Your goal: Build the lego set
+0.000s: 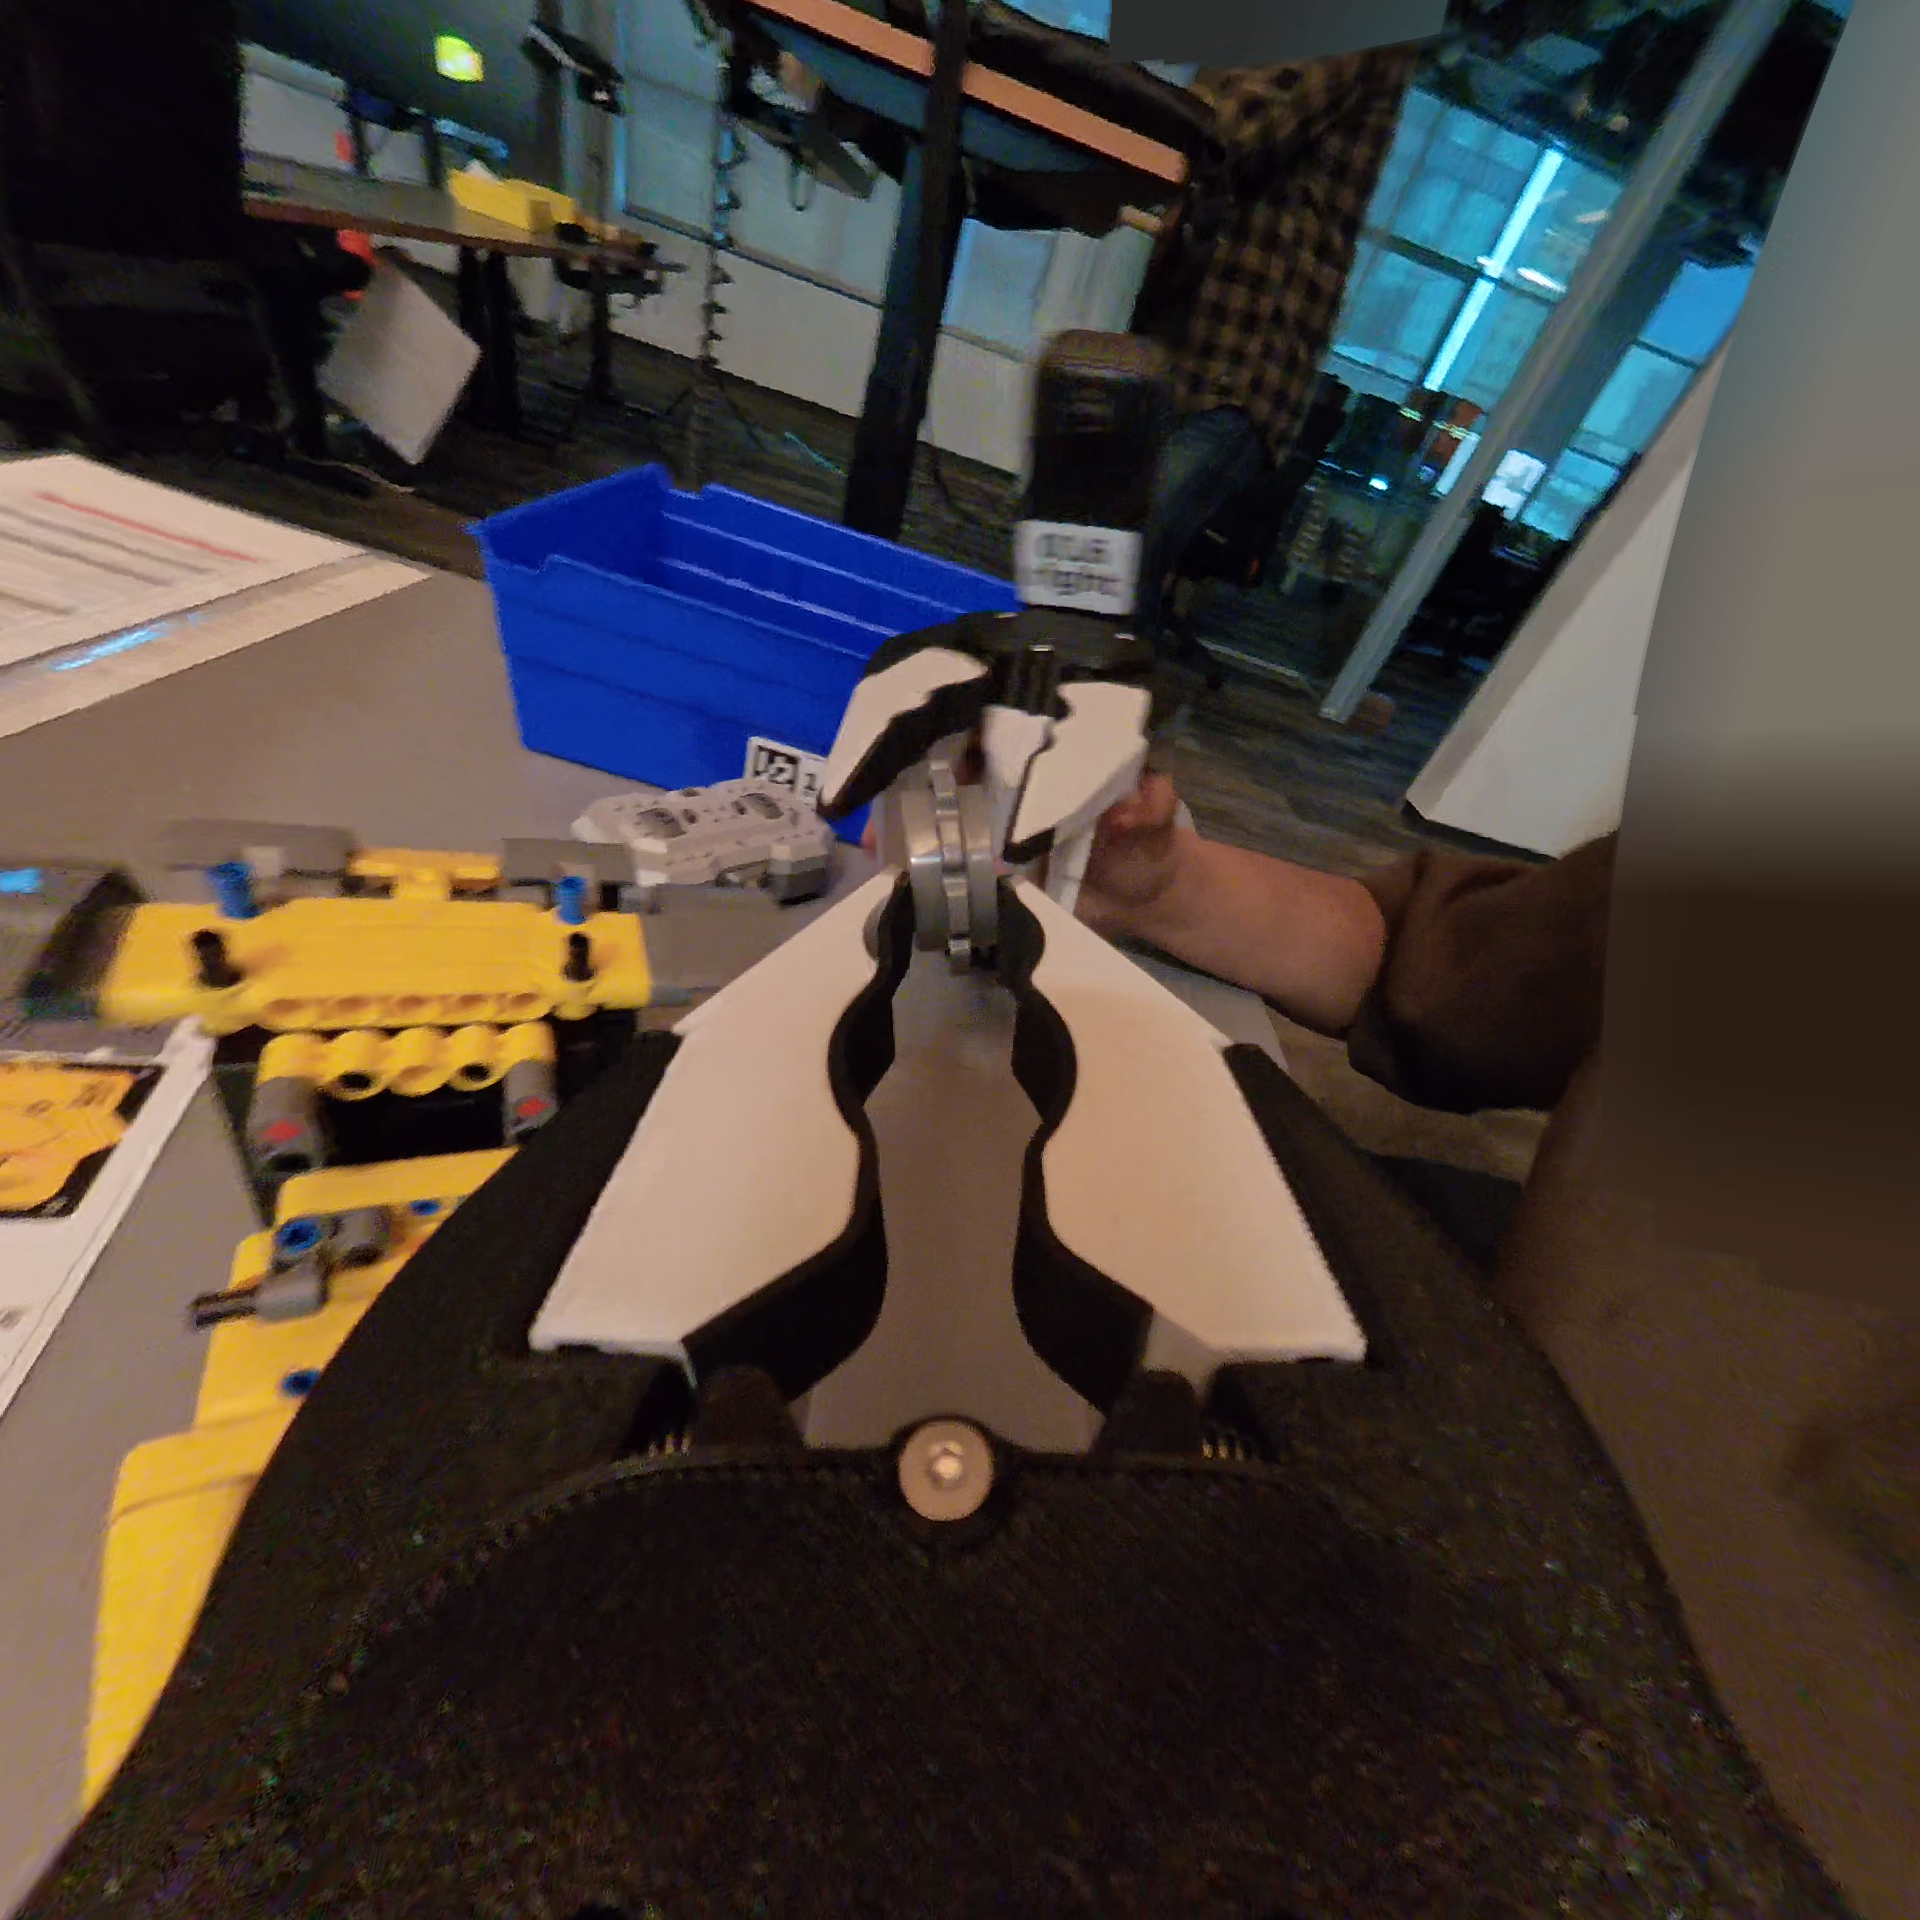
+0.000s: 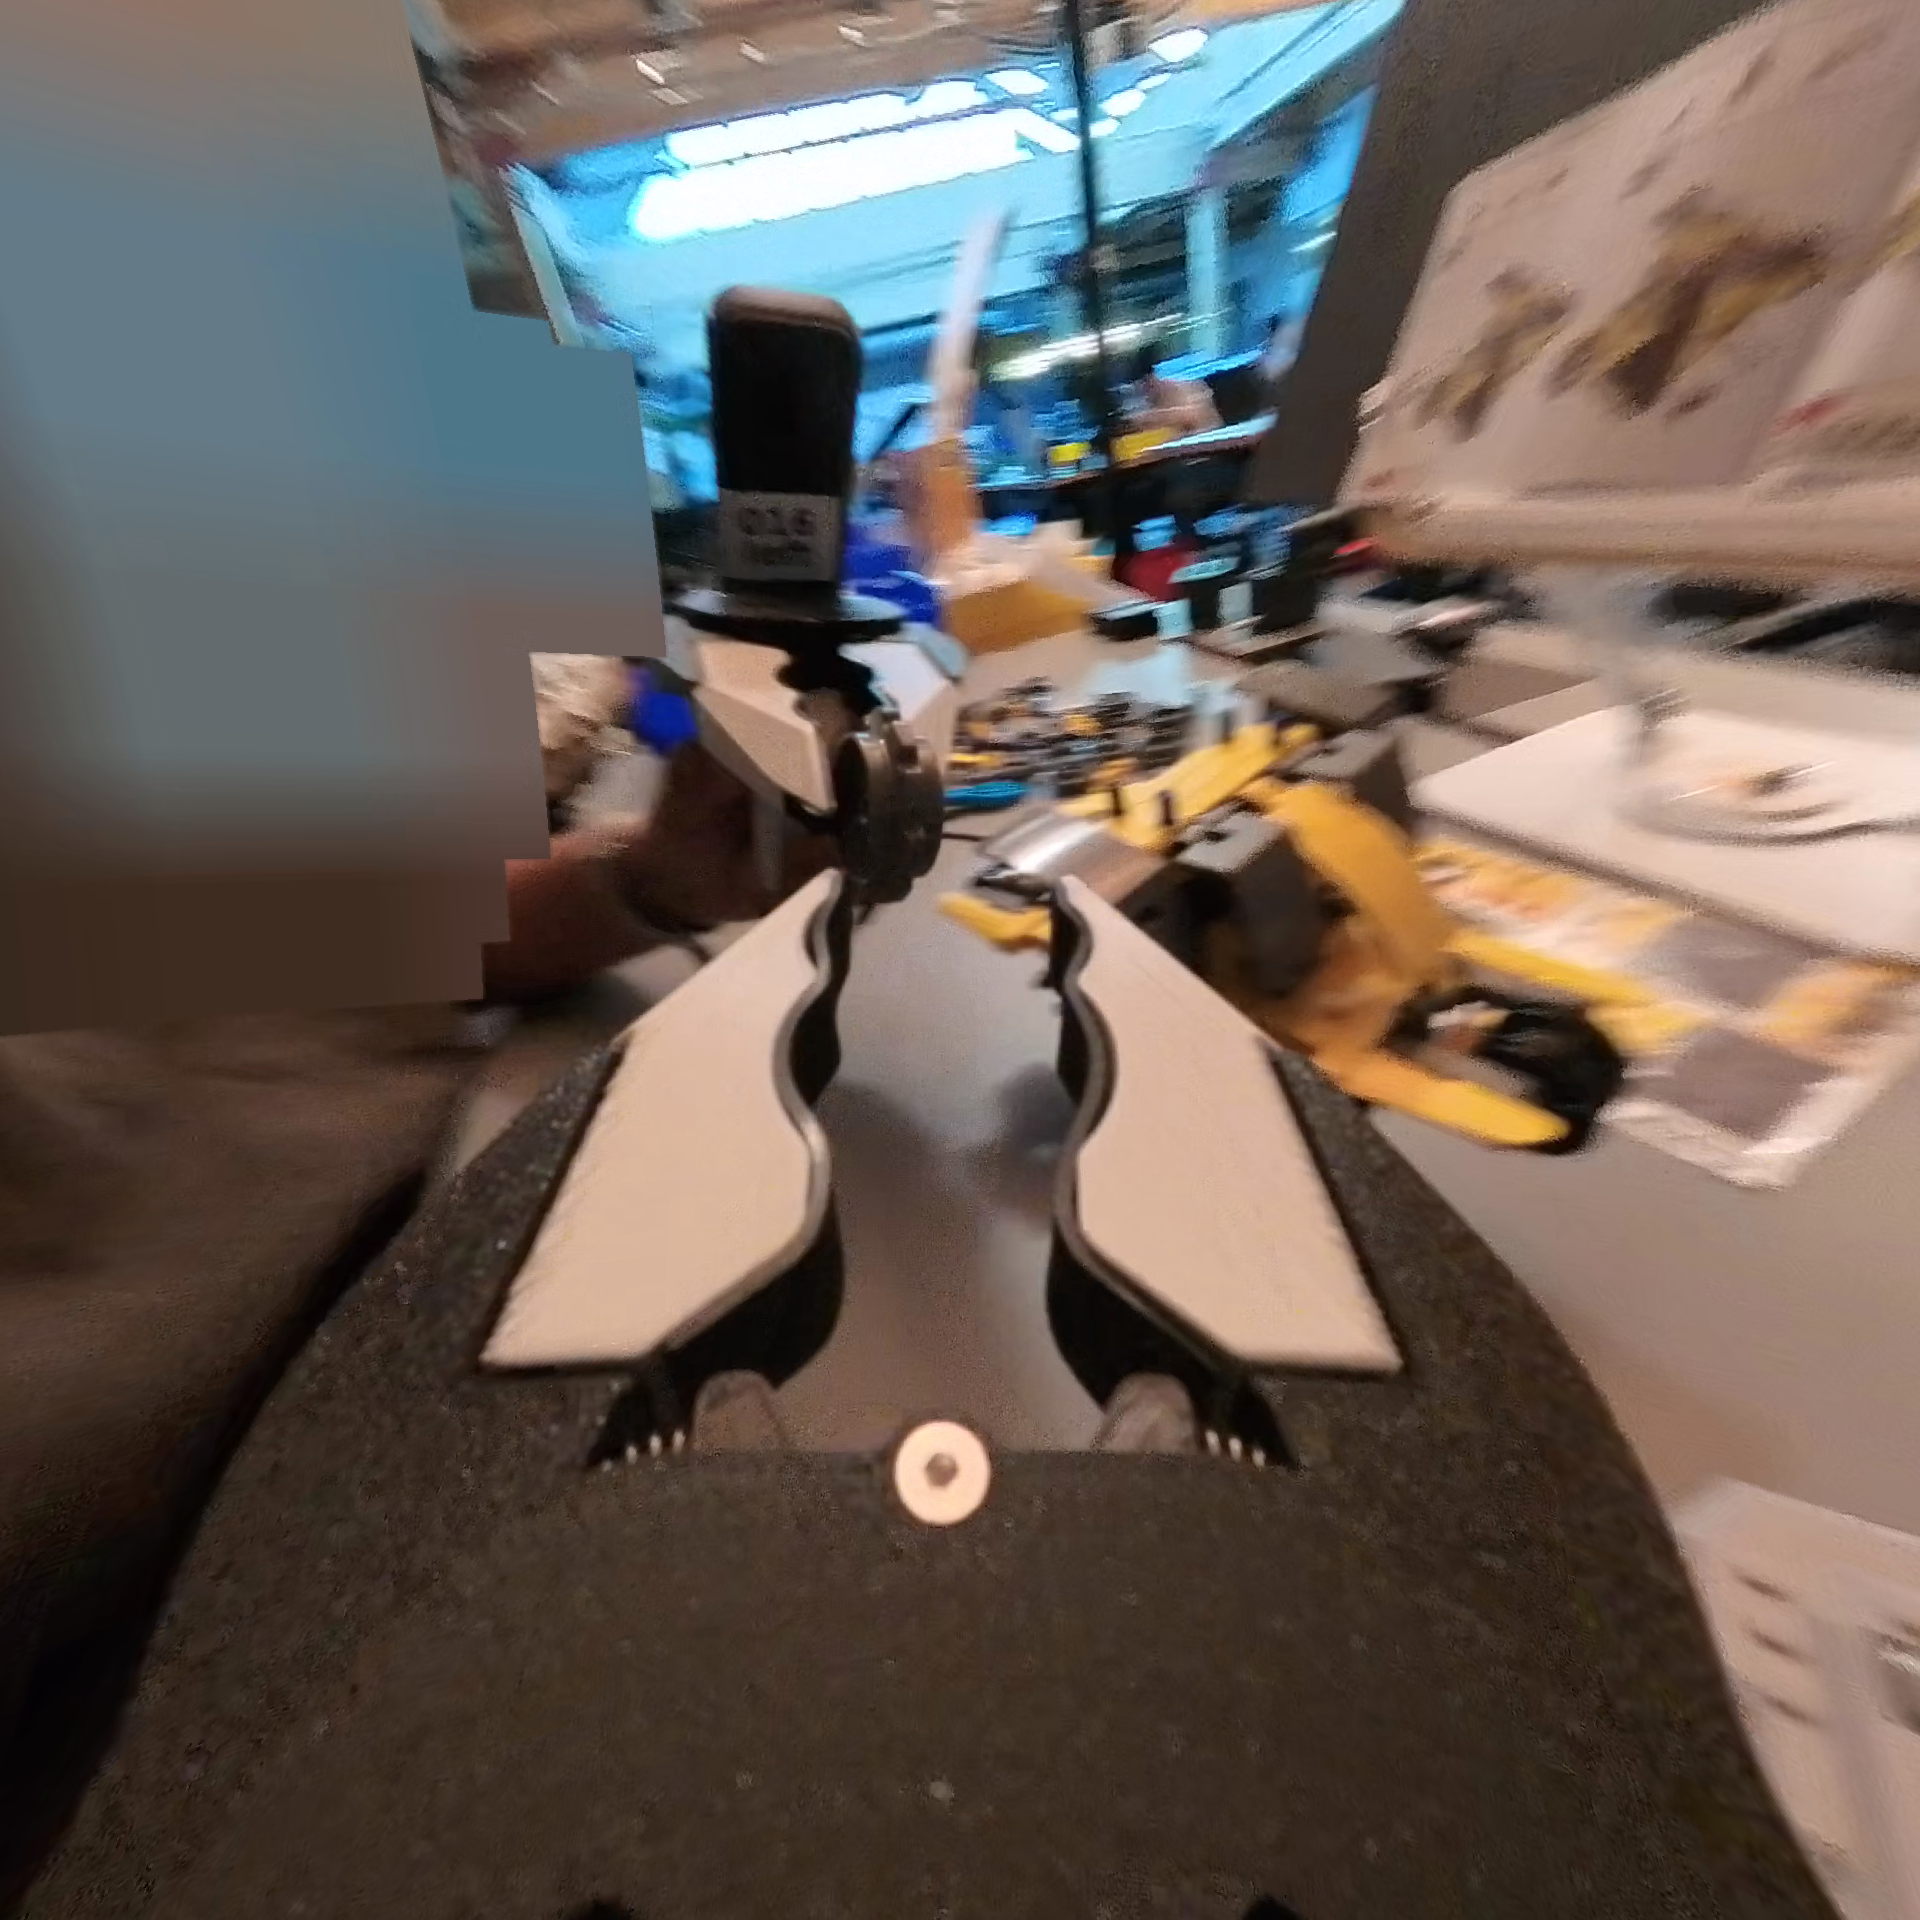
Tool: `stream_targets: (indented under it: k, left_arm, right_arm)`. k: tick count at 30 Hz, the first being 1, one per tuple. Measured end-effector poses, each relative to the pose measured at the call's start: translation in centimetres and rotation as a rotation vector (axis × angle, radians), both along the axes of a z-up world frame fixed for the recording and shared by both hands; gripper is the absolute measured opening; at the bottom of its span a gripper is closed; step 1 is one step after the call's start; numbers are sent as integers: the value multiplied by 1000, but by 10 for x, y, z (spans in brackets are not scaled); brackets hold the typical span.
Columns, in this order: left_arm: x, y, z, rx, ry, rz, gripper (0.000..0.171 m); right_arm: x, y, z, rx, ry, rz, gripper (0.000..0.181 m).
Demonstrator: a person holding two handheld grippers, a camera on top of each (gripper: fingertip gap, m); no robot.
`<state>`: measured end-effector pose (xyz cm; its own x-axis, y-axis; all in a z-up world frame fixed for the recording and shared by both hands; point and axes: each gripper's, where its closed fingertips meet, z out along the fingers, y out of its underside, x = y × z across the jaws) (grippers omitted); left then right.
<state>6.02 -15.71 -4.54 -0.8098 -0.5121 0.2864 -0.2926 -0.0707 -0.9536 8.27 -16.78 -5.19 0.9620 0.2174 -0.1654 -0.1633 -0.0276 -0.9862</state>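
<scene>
Two grippers meet nose to nose above the grey worktop point(image 1: 312, 748), with a small grey gear assembly point(image 1: 951, 868) between them. In the left wrist view the left gripper point(image 1: 951, 914) has its jaws drawn narrow and pinched on the lower part of that stack of toothed grey discs. The right gripper point(image 1: 987, 758) faces it from beyond, white-and-black fingers spread to either side of the gear's top; a hand point(image 1: 1143, 862) in a dark sleeve holds it.

In the right wrist view the right gripper point(image 2: 951, 904) shows its jaws standing wide with nothing between them, the left fingertip just beside the gear assembly point(image 2: 888, 821), which sits at the tip of the left gripper point(image 2: 831, 769) opposite. That view is blurred.

To the left of the left gripper a yellow brick-built vehicle model point(image 1: 395, 997) lies on the worktop, partly over a printed instruction sheet point(image 1: 62, 1143). Behind it rests a light grey motor-like block point(image 1: 717, 831), and farther back a blue plastic bin point(image 1: 675, 623) stands.
</scene>
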Motion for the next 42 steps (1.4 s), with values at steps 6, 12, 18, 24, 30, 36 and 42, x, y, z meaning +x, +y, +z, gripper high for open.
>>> stream_targets:
  k: [6,12,18,24,30,36,42]
  left_arm:
    - [11,11,1,-82,66,88,9]
    - [16,20,6,85,-124,236,9]
    - [23,23,1,290,-255,380,8]
    - [25,12,-6,532,-360,455,8]
    - [19,-5,-9,660,-465,456,8]
    - [16,-10,-9,682,-496,459,8]
    - [7,-7,10,438,-426,368,46]
  right_arm:
    - [47,-3,-2,-83,-675,-572,43]
    - [15,13,-7,-12,-181,-324,44]
    - [16,5,15,129,179,-255,55]
    - [-2,16,4,63,278,-209,53]
    - [-6,18,1,68,355,-165,48]
    - [-6,15,-1,58,408,-96,39]
    - [6,6,6,87,285,-153,39]
